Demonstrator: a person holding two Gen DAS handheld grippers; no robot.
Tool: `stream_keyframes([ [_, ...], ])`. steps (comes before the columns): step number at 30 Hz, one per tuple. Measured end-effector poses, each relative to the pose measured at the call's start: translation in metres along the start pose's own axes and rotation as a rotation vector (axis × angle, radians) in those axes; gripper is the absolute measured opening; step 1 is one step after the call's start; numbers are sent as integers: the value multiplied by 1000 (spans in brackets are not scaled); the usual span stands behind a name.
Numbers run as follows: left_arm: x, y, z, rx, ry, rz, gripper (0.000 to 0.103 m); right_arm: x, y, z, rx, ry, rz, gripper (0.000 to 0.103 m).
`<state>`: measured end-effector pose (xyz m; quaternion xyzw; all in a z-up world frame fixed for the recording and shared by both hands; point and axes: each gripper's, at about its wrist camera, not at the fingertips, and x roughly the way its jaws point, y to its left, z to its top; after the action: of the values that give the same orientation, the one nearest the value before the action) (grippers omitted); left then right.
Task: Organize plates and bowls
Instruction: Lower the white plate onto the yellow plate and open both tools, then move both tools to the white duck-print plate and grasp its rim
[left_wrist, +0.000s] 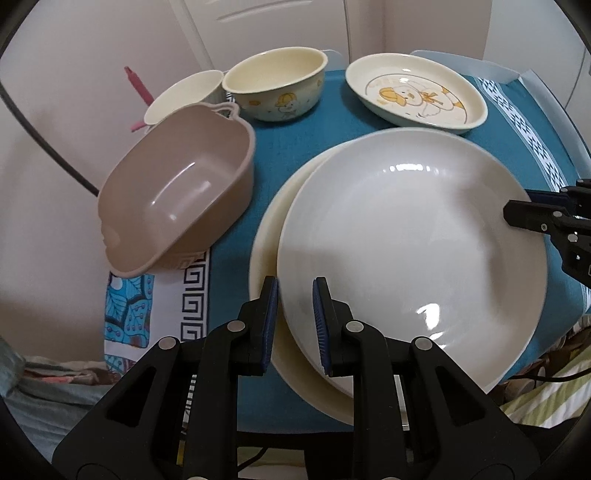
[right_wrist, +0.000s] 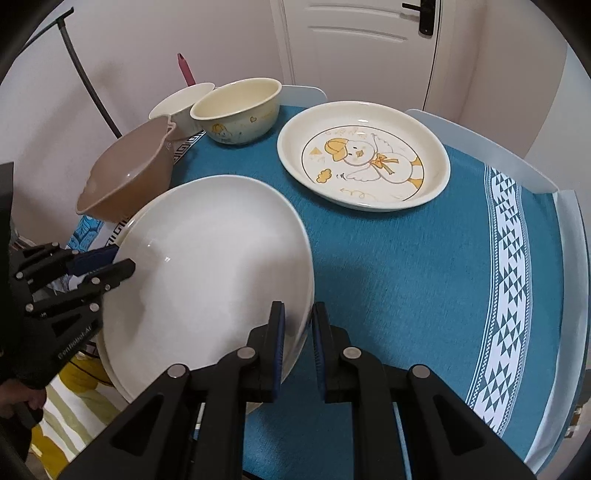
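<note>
A large white plate is held tilted over a cream plate on the teal tablecloth. My left gripper is shut on the white plate's near rim. My right gripper is shut on the opposite rim of the same plate. A duck-pattern plate, a cream duck bowl, a white bowl and a tilted brown handled bowl sit further back.
The small table's left edge lies under the brown bowl, which overhangs it. A white door and walls stand behind. A pink tool and a dark cable are at the left. Bedding lies below the table.
</note>
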<state>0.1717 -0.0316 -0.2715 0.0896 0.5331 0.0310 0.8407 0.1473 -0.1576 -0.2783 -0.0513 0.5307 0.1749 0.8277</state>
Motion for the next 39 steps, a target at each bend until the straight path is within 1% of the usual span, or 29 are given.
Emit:
stream_keyframes([
  [5, 0, -2, -1, 7, 0, 7, 17, 2, 7, 0, -37, -2, -36, 14],
  [11, -2, -2, 1, 12, 8, 14, 17, 1, 10, 0, -50, -1, -55, 14],
  [18, -7, -6, -4, 31, 2, 66, 17, 1, 12, 1, -63, 1, -72, 14],
  [20, -7, -4, -5, 23, -4, 51, 17, 1, 13, 0, -66, -4, -76, 14],
  [25, -9, 0, -5, 6, 9, 42, 17, -1, 11, 1, -60, -2, -66, 14],
  [27, -18, 3, -3, -14, 13, 19, 17, -6, 9, 1, -47, -4, -46, 14],
  [29, -37, 5, 4, -33, -6, 3, 17, -19, 4, 3, -28, -27, -16, 14],
  [31, -60, 7, 14, -68, -40, -25, 17, -38, -4, 7, -13, -62, 18, 14],
  [34, -92, 8, 36, -115, -114, -62, 18, -62, -20, 16, 11, -95, 73, 15],
  [35, -100, 7, 45, -125, -135, -67, 21, -71, -27, 20, 19, -119, 78, 22],
  [36, -105, 6, 53, -133, -150, -73, 27, -78, -33, 23, 22, -140, 85, 44],
  [37, -109, 5, 61, -140, -167, -85, 55, -85, -40, 27, 26, -163, 96, 61],
  [38, -113, 3, 70, -148, -190, -89, 100, -92, -48, 32, 30, -190, 103, 95],
  [39, -118, 3, 77, -162, -231, -70, 101, -97, -54, 35, 30, -212, 107, 103],
])
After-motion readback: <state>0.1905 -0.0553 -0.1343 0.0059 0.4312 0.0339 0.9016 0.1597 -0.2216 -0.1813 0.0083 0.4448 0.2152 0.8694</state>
